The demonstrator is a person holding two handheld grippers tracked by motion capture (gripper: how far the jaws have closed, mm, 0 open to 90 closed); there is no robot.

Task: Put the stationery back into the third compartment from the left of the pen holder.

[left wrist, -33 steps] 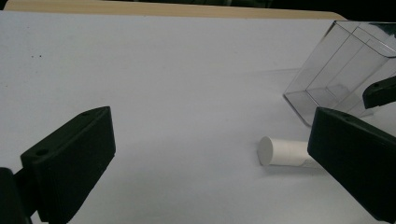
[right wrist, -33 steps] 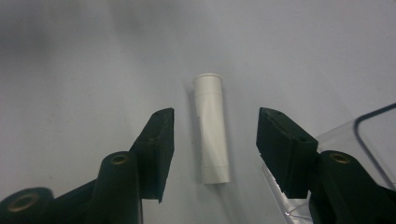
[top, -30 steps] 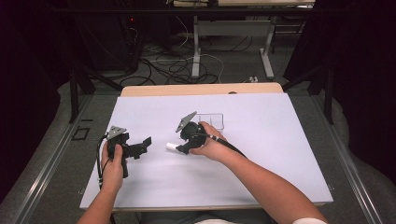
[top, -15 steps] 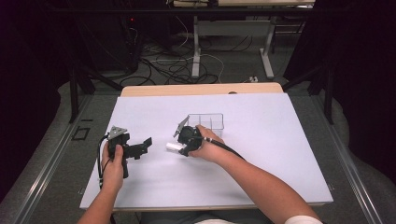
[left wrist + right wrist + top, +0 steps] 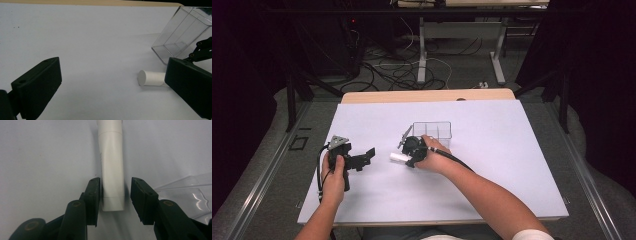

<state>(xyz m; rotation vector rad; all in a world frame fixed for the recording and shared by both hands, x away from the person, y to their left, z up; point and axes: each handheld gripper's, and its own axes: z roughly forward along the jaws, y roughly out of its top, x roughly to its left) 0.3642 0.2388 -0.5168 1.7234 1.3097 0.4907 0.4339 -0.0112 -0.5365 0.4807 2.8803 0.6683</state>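
A white tube point(image 5: 397, 157) lies flat on the white table point(image 5: 502, 165), cap end pointing left. My right gripper point(image 5: 408, 154) is low over its right end. In the right gripper view the jaws straddle the tube point(image 5: 111, 170): the left pad touches it and a narrow gap remains at the right pad, so my right gripper point(image 5: 115, 188) is open. My left gripper point(image 5: 365, 157) is held to the left of the tube, wide open and holding nothing. In the left gripper view, the tube's round end point(image 5: 150, 78) shows ahead of my left gripper point(image 5: 112, 77).
A clear plastic box with compartments point(image 5: 435, 132) stands just behind the right gripper, close to the tube; its wall point(image 5: 180, 32) shows in the left gripper view. The table's wooden far edge point(image 5: 427, 95) borders a floor with cables and desk legs.
The right gripper has shifted a little left and lower along the tube, uncovering more of the clear box. The tube and the left gripper have stayed put.
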